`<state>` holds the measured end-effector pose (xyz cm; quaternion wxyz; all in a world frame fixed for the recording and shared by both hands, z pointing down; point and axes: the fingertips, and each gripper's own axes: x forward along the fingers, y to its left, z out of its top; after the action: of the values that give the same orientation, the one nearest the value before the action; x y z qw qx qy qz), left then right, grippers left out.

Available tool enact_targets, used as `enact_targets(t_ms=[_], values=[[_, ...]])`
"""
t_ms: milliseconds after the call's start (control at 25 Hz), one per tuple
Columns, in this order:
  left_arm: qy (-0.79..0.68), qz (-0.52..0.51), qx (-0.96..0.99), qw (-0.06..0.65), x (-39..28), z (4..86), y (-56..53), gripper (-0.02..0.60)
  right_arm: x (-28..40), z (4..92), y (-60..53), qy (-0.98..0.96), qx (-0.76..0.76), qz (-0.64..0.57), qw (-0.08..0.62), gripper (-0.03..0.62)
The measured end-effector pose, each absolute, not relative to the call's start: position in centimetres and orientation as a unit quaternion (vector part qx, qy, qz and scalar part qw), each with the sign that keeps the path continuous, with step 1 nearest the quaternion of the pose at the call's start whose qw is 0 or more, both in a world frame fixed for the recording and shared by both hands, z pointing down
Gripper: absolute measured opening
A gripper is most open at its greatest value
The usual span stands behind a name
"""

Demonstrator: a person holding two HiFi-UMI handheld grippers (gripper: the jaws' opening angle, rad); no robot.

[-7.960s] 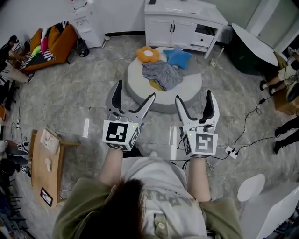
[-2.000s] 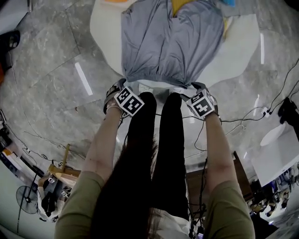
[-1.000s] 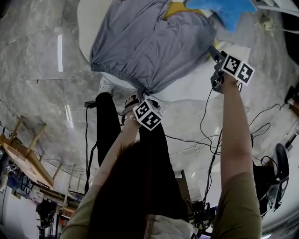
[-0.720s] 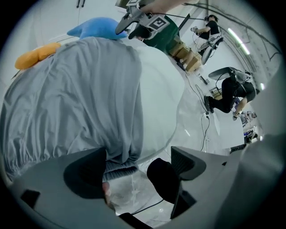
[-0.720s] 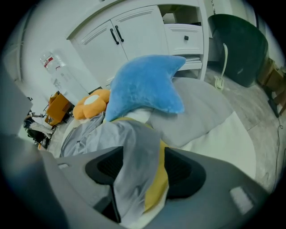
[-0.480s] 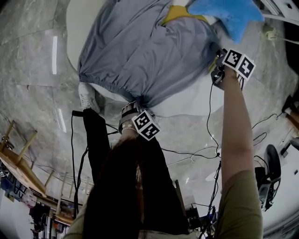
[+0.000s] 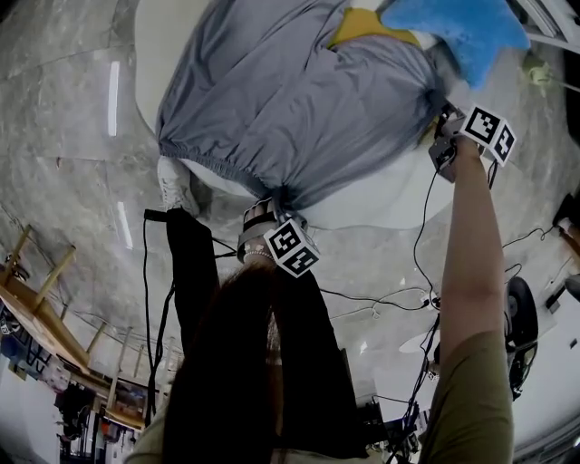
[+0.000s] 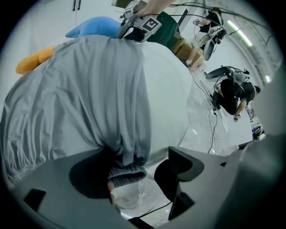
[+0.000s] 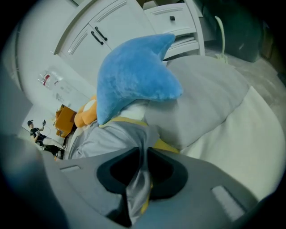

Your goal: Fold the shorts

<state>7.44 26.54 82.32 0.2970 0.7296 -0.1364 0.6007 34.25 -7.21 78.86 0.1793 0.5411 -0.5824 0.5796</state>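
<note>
There was one pair of grey shorts (image 7: 290, 100), one blue star cushion (image 7: 453, 32) at its two o'clock, one orange plush (image 7: 367, 27) at one o'clock, one round white pad (image 7: 381, 204), one white shoe (image 7: 172, 186) at eight o'clock, and two tools: left tool (image 8: 134, 174), right tool (image 9: 140, 174).

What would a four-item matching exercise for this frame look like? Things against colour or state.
Things:
1 shorts
2 star-shaped plush
3 right gripper
4 round pad

Matches:
a blue
b white
c shut on fabric
d grey

Pairs: 1-d, 2-a, 3-c, 4-b.

The right gripper's jaws have just been closing, and the shorts' edge is pinched between them.
</note>
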Motion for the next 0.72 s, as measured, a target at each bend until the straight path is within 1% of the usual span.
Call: enact_targets(t_ms=[40, 80, 120, 160, 240, 320, 360, 480, 600, 720], values=[[-0.140, 0.604, 0.728, 0.291, 7.3, 82.2, 26.5, 0.378, 34.3, 78.6, -6.9, -0.586, 0.532, 0.584, 0.181, 0.038], [-0.143, 0.609, 0.727, 0.283, 7.1, 82.0, 26.5, 0.328, 34.4, 78.3, -6.7, -0.587, 0.525, 0.589, 0.179, 0.017], [-0.146, 0.614, 0.726, 0.274, 6.8, 81.8, 26.4, 0.267, 34.4, 77.8, -6.6, -0.589, 0.519, 0.595, 0.173, 0.017], [-0.149, 0.618, 0.725, 0.266, 6.6, 81.6, 26.3, 0.232, 34.5, 77.3, -6.7, -0.591, 0.514, 0.600, 0.165, 0.015], [-0.158, 0.619, 0.725, 0.258, 6.1, 81.0, 25.9, 0.114, 34.4, 76.0, -6.7, -0.597, 0.500, 0.609, 0.147, 0.015], [-0.168, 0.610, 0.728, 0.262, 5.9, 79.6, 25.4, 0.048, 34.2, 74.1, -6.6, -0.608, 0.478, 0.621, 0.131, 0.015], [-0.170, 0.606, 0.729, 0.267, 5.8, 78.8, 25.4, 0.028, 34.1, 72.9, -6.5, -0.614, 0.464, 0.626, 0.123, 0.015], [-0.168, 0.588, 0.734, 0.295, 4.9, 77.2, 26.6, 0.016, 33.3, 69.6, -6.7, -0.623, 0.437, 0.641, 0.101, 0.015], [-0.173, 0.568, 0.736, 0.325, 3.0, 76.1, 27.0, 0.011, 32.5, 67.6, -7.5, -0.621, 0.441, 0.641, 0.093, 0.015], [-0.179, 0.571, 0.741, 0.306, 2.2, 75.7, 26.3, 0.011, 31.6, 66.3, -8.0, -0.627, 0.438, 0.634, 0.112, 0.015]])
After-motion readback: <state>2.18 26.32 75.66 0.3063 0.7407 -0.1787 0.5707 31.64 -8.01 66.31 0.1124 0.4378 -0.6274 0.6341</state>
